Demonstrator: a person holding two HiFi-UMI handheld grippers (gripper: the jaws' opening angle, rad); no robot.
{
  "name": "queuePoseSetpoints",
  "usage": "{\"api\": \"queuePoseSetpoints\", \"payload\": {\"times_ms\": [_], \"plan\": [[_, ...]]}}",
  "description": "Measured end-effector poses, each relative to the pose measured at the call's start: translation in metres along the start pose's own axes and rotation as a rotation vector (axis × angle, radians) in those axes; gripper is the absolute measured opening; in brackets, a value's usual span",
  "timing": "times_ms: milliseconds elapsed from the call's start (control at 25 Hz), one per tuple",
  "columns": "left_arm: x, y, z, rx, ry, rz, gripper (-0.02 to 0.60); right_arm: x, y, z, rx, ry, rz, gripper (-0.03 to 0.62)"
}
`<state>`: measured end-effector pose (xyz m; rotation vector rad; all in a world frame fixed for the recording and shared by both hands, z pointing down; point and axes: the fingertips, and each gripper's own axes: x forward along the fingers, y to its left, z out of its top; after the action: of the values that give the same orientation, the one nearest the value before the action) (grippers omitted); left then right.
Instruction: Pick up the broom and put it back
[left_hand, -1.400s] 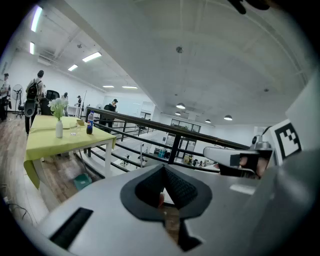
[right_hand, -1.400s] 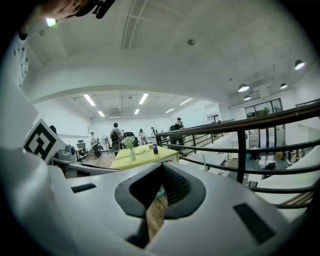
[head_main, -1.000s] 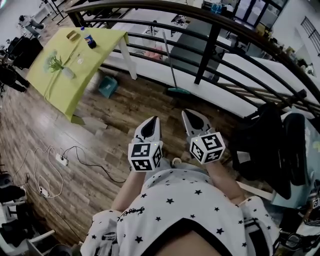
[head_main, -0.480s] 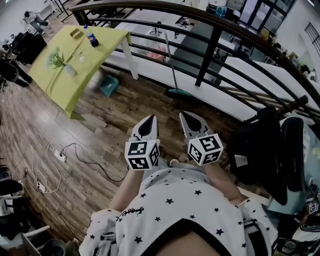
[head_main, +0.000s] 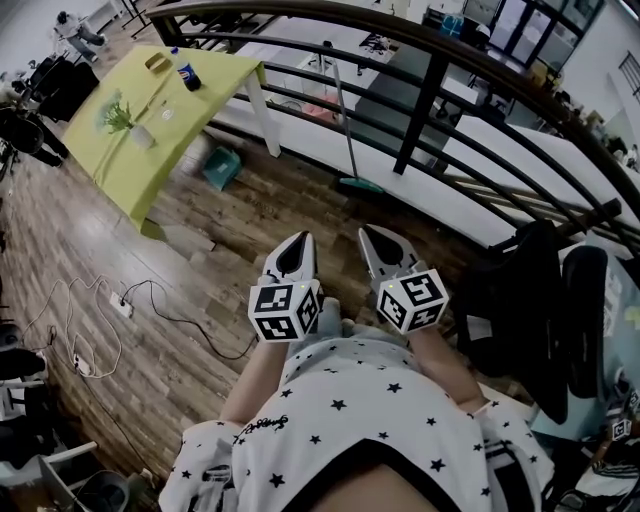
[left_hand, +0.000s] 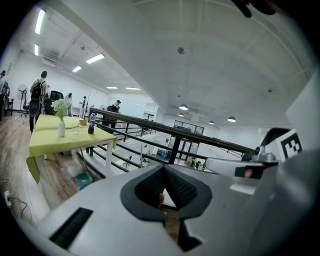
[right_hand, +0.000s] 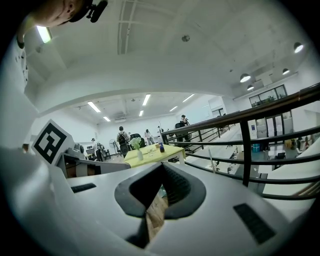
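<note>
The broom (head_main: 345, 125) leans upright against the black railing (head_main: 422, 100), its teal head (head_main: 358, 184) on the wood floor. It stands well ahead of both grippers, and nothing touches it. My left gripper (head_main: 299, 242) and right gripper (head_main: 370, 234) are held side by side close in front of the person's body, pointing at the railing. Both are shut with nothing between the jaws. In the left gripper view the left gripper (left_hand: 162, 169) has its tips together and the broom handle (left_hand: 141, 152) shows far off. The right gripper (right_hand: 161, 168) also points towards the broom handle (right_hand: 210, 161).
A yellow-green table (head_main: 130, 170) stands at the far left with a cola bottle (head_main: 187, 75) and a flower vase (head_main: 130, 135) on it. A teal bin (head_main: 218, 166) sits beside it. A power strip with cables (head_main: 122, 305) lies on the floor at left. Dark bags (head_main: 535, 300) hang at right.
The head view has shifted slightly. Both grippers stay shut and keep almost the same place side by side.
</note>
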<state>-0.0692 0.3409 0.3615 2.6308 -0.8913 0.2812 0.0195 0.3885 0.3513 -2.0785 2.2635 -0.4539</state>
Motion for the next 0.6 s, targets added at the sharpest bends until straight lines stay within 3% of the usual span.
{"api": "queuePoseSetpoints", "payload": {"times_ms": [600], "plan": [[0.069, 0.023, 0.022, -0.008, -0.004, -0.007, 0.011, 0.052, -0.046, 0.018, -0.02, 0.004, -0.019, -0.006]]}}
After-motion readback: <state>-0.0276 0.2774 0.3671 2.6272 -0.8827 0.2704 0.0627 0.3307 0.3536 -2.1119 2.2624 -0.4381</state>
